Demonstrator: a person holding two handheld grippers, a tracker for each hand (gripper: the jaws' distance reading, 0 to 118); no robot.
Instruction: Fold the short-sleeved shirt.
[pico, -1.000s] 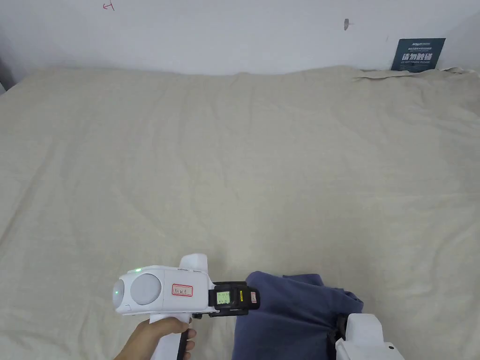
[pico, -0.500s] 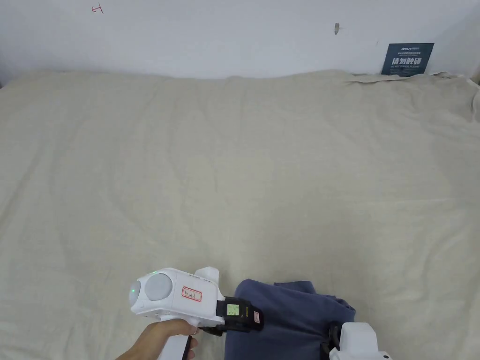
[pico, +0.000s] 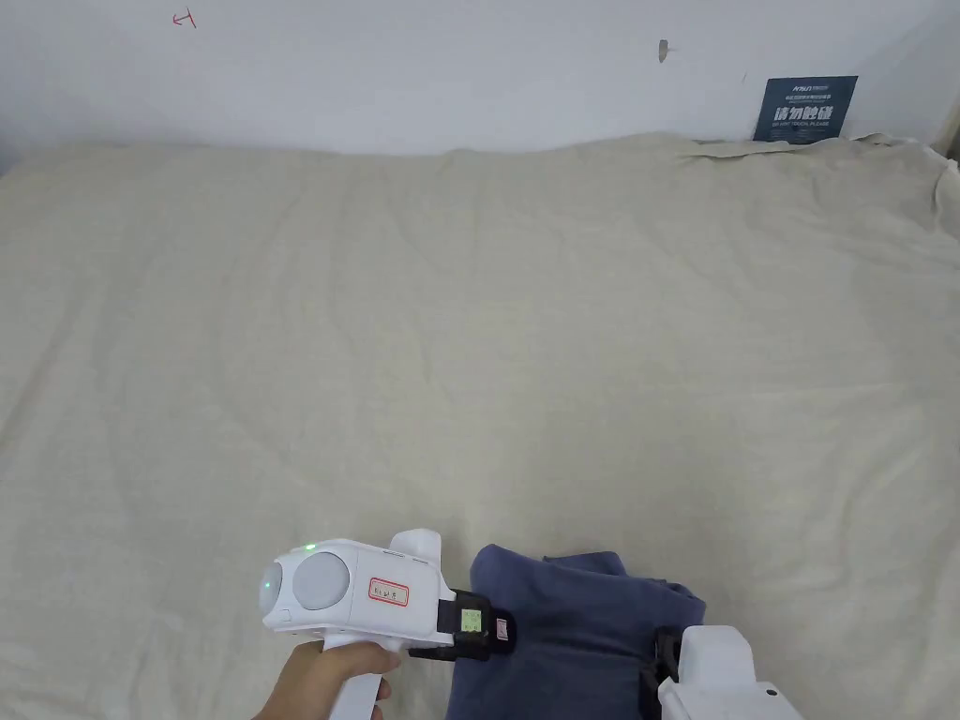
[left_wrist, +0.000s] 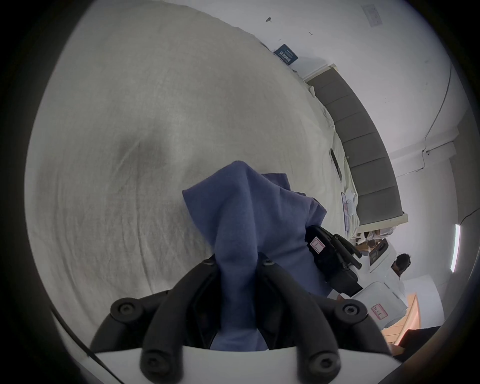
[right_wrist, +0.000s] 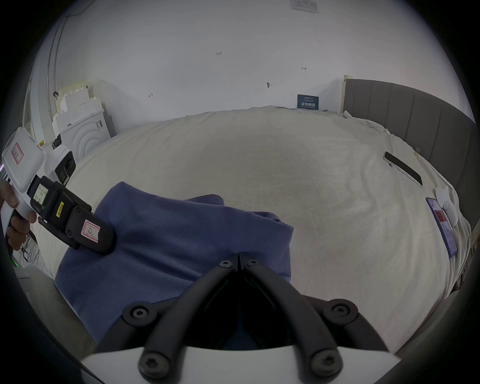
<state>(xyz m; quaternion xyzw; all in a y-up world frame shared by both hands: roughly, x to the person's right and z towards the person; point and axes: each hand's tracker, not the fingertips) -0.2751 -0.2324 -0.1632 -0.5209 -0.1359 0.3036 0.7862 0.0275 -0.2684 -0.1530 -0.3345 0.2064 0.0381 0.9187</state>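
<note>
A dark blue short-sleeved shirt (pico: 572, 623) hangs bunched between both grippers at the near edge of the bed. My left gripper (pico: 502, 630), white and held by a hand, comes in from the left. In the left gripper view its jaws are shut on a thick fold of the shirt (left_wrist: 237, 213). My right gripper (pico: 661, 670) holds the bundle's right side. In the right gripper view its jaws meet tightly on the shirt (right_wrist: 181, 233), with the left gripper (right_wrist: 109, 245) gripping the far-left part. The shirt's lower part is hidden below the picture's edge.
A beige sheet covers the wide bed (pico: 487, 328), which runs to a white wall with a blue sign (pico: 804, 108). A grey headboard (right_wrist: 415, 119) stands on the right. Near it lie a dark phone (right_wrist: 402, 169) and a booklet (right_wrist: 441, 226). A white appliance (right_wrist: 83, 135) stands far left.
The head camera has shifted a little. Both grippers keep their hold on the shirt; the left gripper has tilted slightly down and the two have drawn slightly closer together.
</note>
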